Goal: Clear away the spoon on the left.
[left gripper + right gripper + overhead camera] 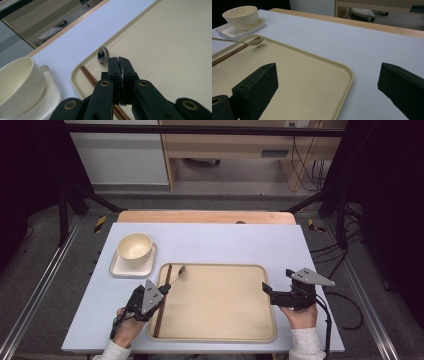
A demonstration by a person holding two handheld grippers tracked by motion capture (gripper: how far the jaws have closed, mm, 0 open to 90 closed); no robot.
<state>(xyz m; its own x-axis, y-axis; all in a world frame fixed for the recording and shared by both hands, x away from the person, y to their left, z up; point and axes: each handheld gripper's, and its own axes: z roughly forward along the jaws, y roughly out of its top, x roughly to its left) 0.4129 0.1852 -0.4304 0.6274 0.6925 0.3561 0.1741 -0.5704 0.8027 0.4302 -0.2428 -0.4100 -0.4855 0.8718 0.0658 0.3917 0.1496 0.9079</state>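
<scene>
Left tongs (119,60) of mine clamp the spoon (103,55) handle, bowl end raised over the tray (220,330) beside the chopsticks (88,74). My right tongs (327,80) gape wide, gripping nothing.

Left gripper (119,65) clamped on a spoon (103,55) over the tray (175,45)

The jaws are pressed together on the handle, the bowl of the spoon sticking out beyond them. Chopsticks (90,76) lie along the tray's edge beneath; a bowl (17,80) stands on a dish (51,93) at left.

Chopsticks (163,300) along tray's (220,335) left edge, bowl (134,245) on plate (120,268) behind-left of tray
</scene>
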